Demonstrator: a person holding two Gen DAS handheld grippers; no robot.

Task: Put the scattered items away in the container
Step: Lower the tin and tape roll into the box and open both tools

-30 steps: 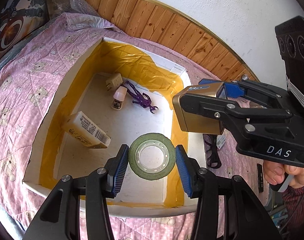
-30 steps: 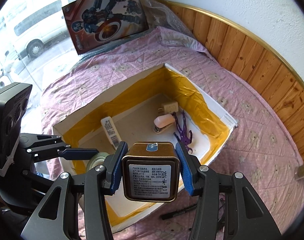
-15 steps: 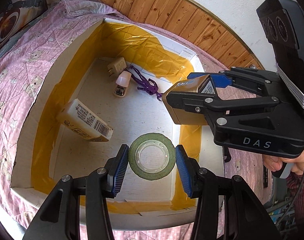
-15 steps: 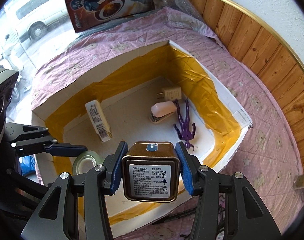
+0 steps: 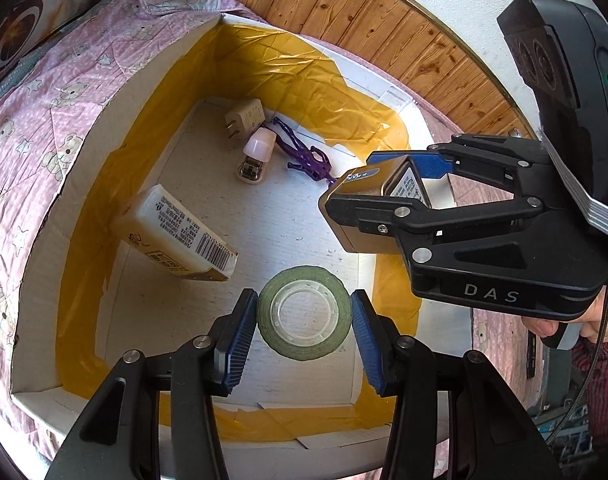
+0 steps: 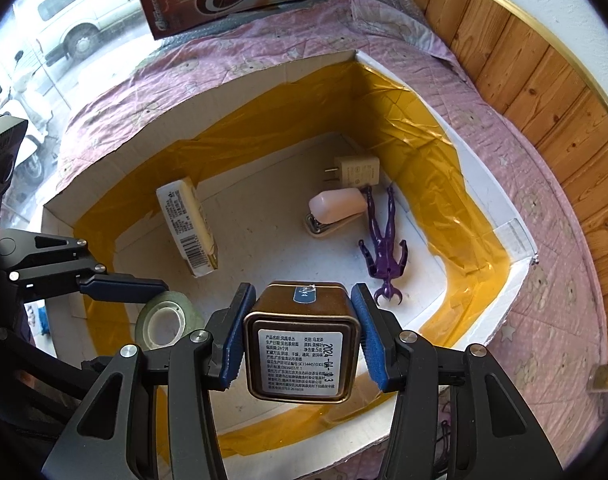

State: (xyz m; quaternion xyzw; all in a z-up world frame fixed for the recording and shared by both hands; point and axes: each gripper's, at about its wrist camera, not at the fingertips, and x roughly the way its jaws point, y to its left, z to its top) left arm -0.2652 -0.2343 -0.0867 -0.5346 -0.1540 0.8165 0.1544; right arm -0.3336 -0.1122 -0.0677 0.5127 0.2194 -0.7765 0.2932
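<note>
Clamping tape roll [image 5: 304, 312] and tin [image 6: 302, 354], both jaws hold over box [image 6: 483, 184].

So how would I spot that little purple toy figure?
Look inside the white cardboard box lined with yellow tape on the pink quilt. By its far corner, beside a cream wall charger and pink-topped stapler, lies the purple toy figure: the only purple, limbed thing there.
</note>
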